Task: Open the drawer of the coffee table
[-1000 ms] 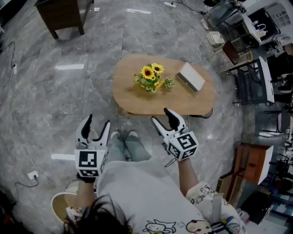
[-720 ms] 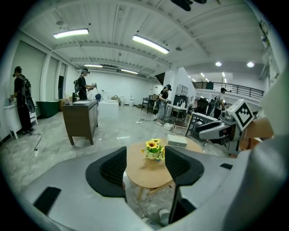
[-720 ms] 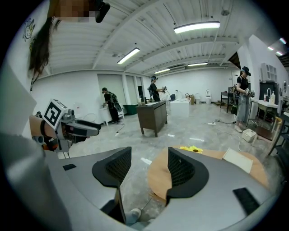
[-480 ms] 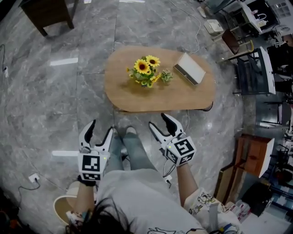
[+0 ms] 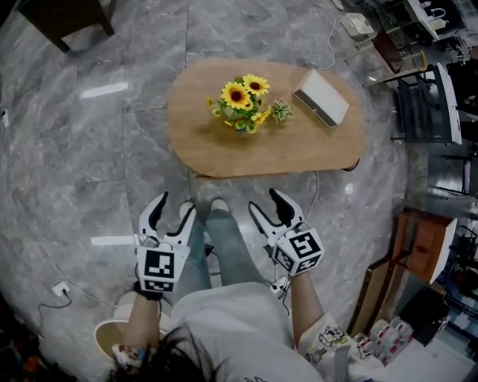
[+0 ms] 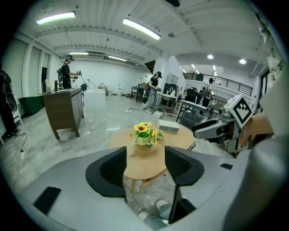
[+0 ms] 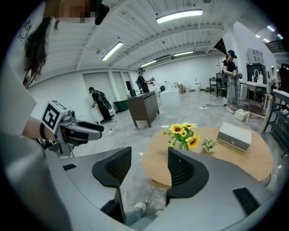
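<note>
The oval wooden coffee table (image 5: 299, 149) stands on the grey floor in front of me; its drawer does not show in any view. On the table are a pot of sunflowers (image 5: 240, 104), a small green plant (image 5: 281, 112) and a white box (image 5: 321, 97). My left gripper (image 5: 172, 210) hangs open short of the table's near edge, to the left of my legs. My right gripper (image 5: 270, 207) is open too, just short of that edge. The left gripper view looks over the table (image 6: 149, 158) through the open left gripper (image 6: 145, 163). In the right gripper view the right gripper (image 7: 149, 166) is empty.
A dark wooden cabinet (image 5: 63, 19) stands far left. Chairs and desks (image 5: 426, 104) crowd the right side, and a brown cabinet (image 5: 418, 250) is at the near right. A cable (image 5: 325, 45) runs across the floor behind the table. People (image 7: 142, 83) stand far off in the room.
The table has shifted slightly up and right in the head view. Both grippers sit a little lower in the frame and remain open.
</note>
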